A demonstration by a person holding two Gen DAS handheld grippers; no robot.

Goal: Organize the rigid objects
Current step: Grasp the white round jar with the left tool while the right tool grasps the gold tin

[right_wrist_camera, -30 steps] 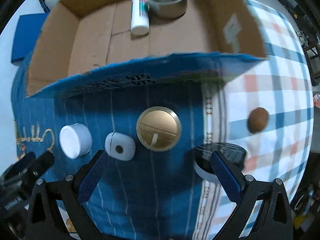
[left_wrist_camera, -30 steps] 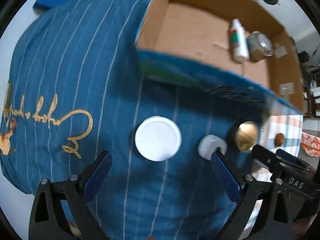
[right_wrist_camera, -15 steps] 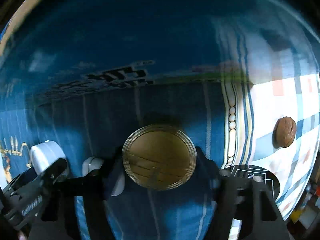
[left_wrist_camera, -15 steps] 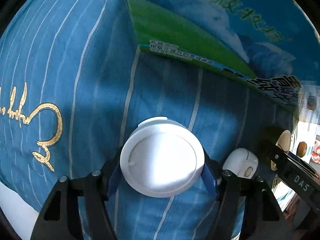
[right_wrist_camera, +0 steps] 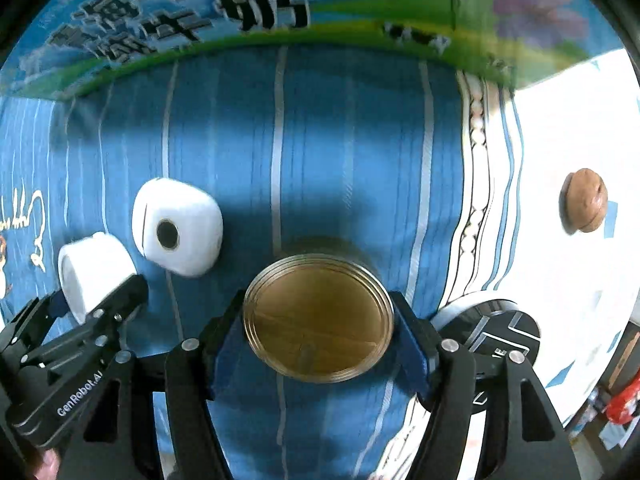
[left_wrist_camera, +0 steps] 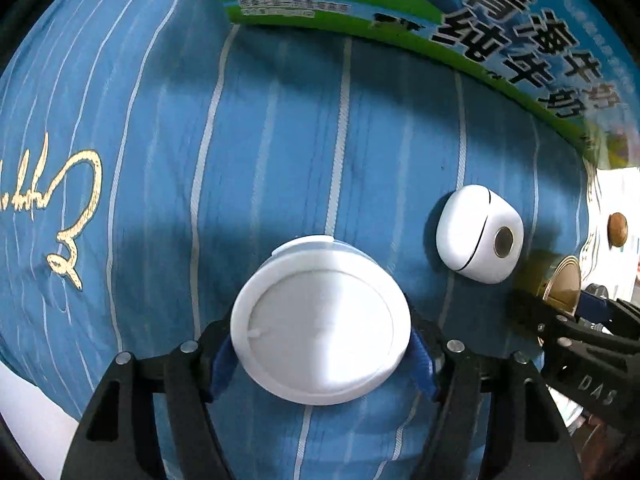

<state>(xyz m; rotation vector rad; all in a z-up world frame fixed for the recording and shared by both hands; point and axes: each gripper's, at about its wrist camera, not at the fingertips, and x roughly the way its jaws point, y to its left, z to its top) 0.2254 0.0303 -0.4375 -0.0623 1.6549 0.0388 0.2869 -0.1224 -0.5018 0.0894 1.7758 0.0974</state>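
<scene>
My left gripper (left_wrist_camera: 320,356) is shut on a round white lidded jar (left_wrist_camera: 320,332) standing on the blue striped cloth (left_wrist_camera: 160,160). My right gripper (right_wrist_camera: 320,344) is shut on a gold tin (right_wrist_camera: 318,322) with a clear lid, on the same cloth. A white earbud case (left_wrist_camera: 478,234) lies between the two; it also shows in the right wrist view (right_wrist_camera: 178,226). The white jar (right_wrist_camera: 94,274) and the left gripper show at the left of the right wrist view. The printed cardboard box wall (left_wrist_camera: 460,20) stands close ahead; it also shows in the right wrist view (right_wrist_camera: 320,4).
A brown walnut (right_wrist_camera: 584,200) lies on the checked cloth to the right. A black and white round disc (right_wrist_camera: 496,328) sits beside the right gripper's right finger. The box's inside is hidden from both views.
Both grippers came down low toward the cloth and closed, the left on the white jar, the right on the gold tin. The box inside dropped out of view.
</scene>
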